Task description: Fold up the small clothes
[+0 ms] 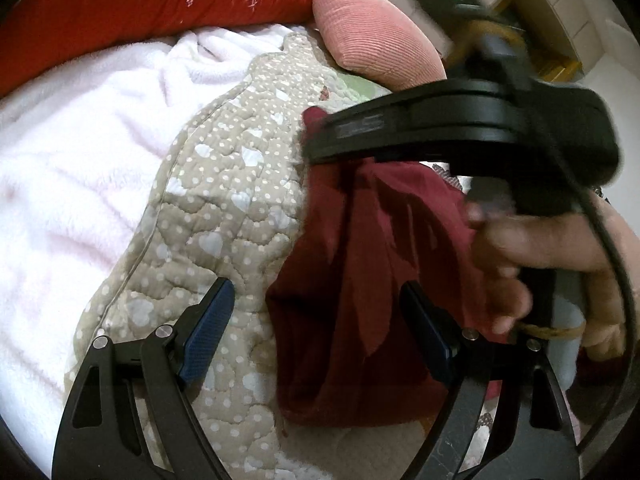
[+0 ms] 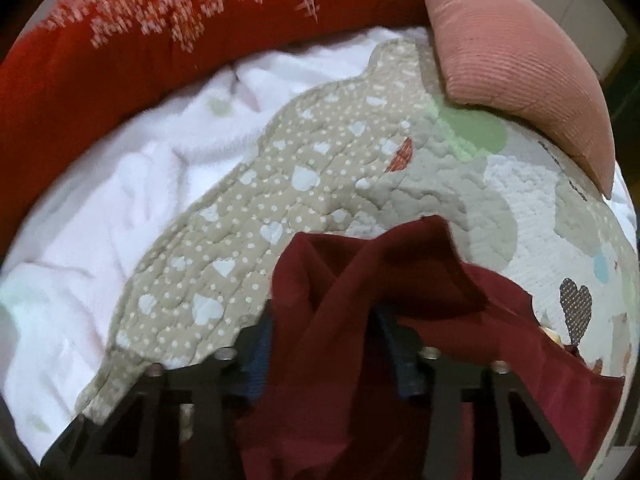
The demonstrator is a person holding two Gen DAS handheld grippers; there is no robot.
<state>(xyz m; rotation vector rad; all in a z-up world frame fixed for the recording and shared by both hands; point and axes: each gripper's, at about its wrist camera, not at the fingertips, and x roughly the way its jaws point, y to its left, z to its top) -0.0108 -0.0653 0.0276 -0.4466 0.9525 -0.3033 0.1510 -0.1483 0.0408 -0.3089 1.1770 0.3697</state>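
Garment lifted for folding

Over the quilt [image 2: 248,216], the maroon garment [image 2: 344,320] hung bunched, clamped in the right gripper [image 2: 324,344]; the left gripper [image 1: 320,332] gaped empty beside it, likely needing to catch a free edge next.

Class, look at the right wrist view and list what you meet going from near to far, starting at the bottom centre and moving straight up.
Maroon garment between the jaws → beige quilted mat → white fleece blanket → red patterned quilt.
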